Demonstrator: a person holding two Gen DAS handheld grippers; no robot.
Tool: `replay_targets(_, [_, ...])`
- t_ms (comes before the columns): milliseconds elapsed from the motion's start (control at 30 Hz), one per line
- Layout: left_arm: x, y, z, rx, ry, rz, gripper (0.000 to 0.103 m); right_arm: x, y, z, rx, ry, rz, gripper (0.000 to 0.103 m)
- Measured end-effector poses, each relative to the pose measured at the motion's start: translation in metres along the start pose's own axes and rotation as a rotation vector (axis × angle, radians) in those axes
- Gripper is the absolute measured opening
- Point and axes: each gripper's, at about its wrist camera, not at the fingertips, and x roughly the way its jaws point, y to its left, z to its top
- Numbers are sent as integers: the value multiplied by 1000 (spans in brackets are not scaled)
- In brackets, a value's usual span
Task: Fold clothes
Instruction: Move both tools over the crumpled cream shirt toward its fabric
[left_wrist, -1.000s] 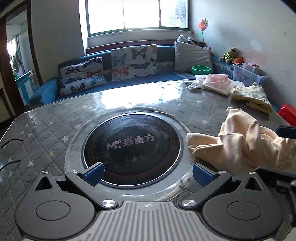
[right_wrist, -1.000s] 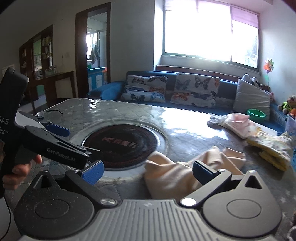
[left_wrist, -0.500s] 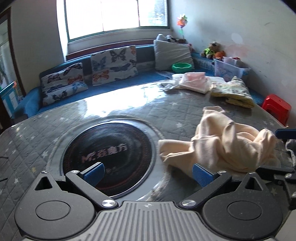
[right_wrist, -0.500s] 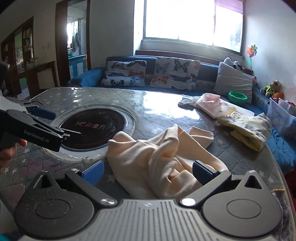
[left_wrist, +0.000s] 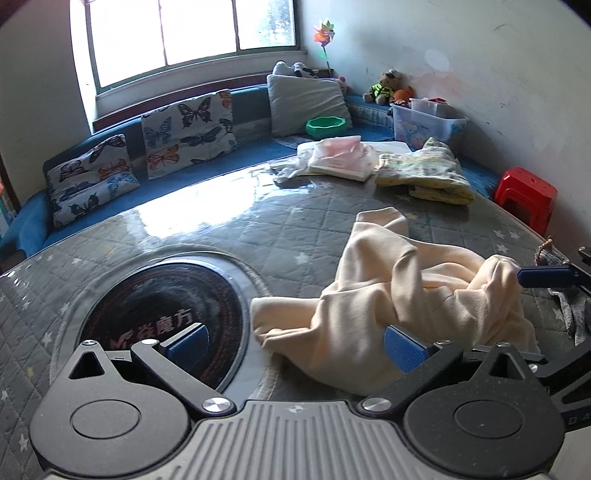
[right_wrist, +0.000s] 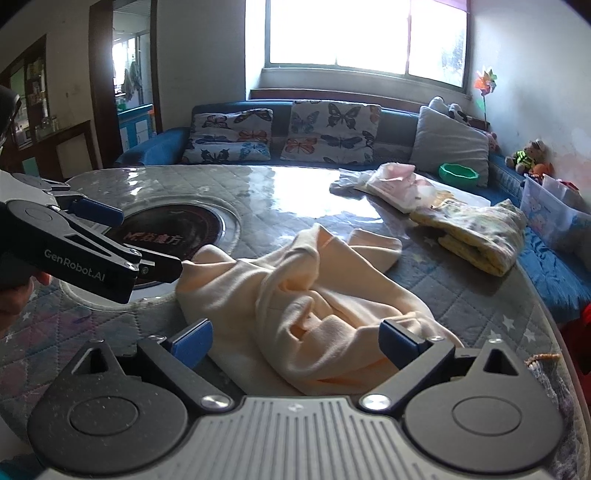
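A crumpled cream garment (left_wrist: 399, 295) lies on the grey quilted round table (left_wrist: 229, 229); it also shows in the right wrist view (right_wrist: 295, 295). My left gripper (left_wrist: 295, 343) is open, low at the garment's left edge. My right gripper (right_wrist: 295, 341) is open, straddling the garment's near edge. One of the right gripper's blue fingers (left_wrist: 543, 277) shows at the garment's right side in the left wrist view. The left gripper's body (right_wrist: 85, 247) shows at the left in the right wrist view.
A black round hob (left_wrist: 159, 314) is set in the table's middle. A folded pink garment (left_wrist: 343, 158) and a folded yellow patterned one (left_wrist: 428, 177) lie at the far side. A blue sofa with butterfly cushions (left_wrist: 188, 129) stands behind, a red stool (left_wrist: 524, 199) at right.
Both grippers have moved right and closer to the cream garment, which now fills more of both views. Both stay open.
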Motion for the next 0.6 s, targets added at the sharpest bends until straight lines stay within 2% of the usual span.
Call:
replay_targets(233, [13,-13,24,2,-2,-26,103,1,-20,1,54,-8,-35,91])
replay_targets(333, [23,-20,38,-5,4,-36,103,4,-32,4,80,-8,-56,85])
replay_targets(600, [64,-40,71,-16,88,-21,103,22,-66,6,167,20,-120,75])
